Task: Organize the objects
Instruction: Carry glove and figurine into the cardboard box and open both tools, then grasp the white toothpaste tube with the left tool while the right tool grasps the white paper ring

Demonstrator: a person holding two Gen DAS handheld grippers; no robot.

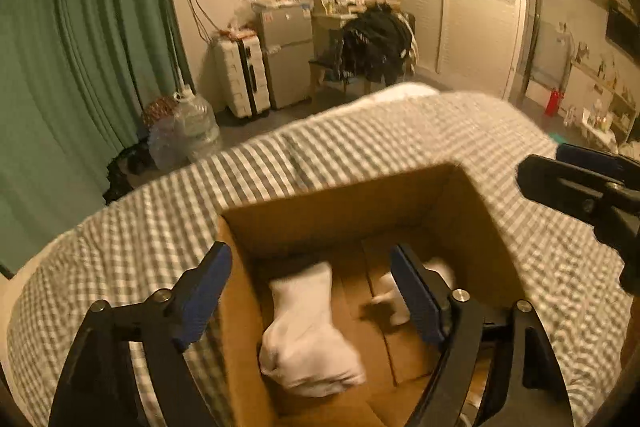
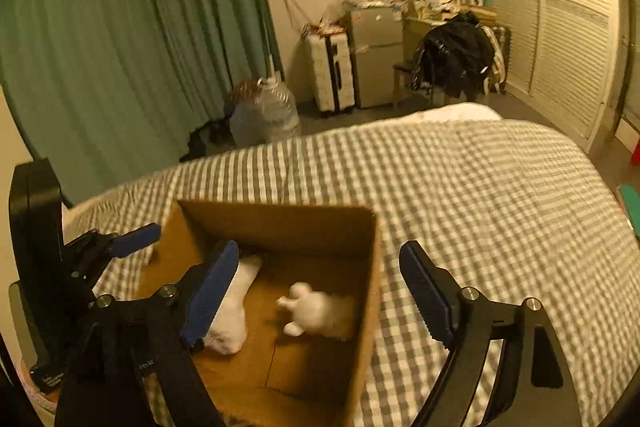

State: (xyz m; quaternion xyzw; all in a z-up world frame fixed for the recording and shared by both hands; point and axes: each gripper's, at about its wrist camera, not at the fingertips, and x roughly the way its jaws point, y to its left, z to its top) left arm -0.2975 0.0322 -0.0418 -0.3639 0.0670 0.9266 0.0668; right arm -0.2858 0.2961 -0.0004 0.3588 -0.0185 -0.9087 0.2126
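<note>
Socks lie inside the cardboard box (image 1: pixel 352 203) on the checked bed (image 2: pixel 480 195): rolled white sock (image 1: pixel 308 339) left, smaller sock (image 2: pixel 316 311) right. Left tongs (image 1: pixel 312 291) and right tongs (image 2: pixel 320 291) are both spread, empty. Nothing loose remains visible.

Left tongs (image 1: pixel 310 291) spread wide, nothing between the pads, pitched down. Right tongs (image 2: pixel 320 291) likewise wide and empty, pitched down, at left's 3 o'clock.
</note>
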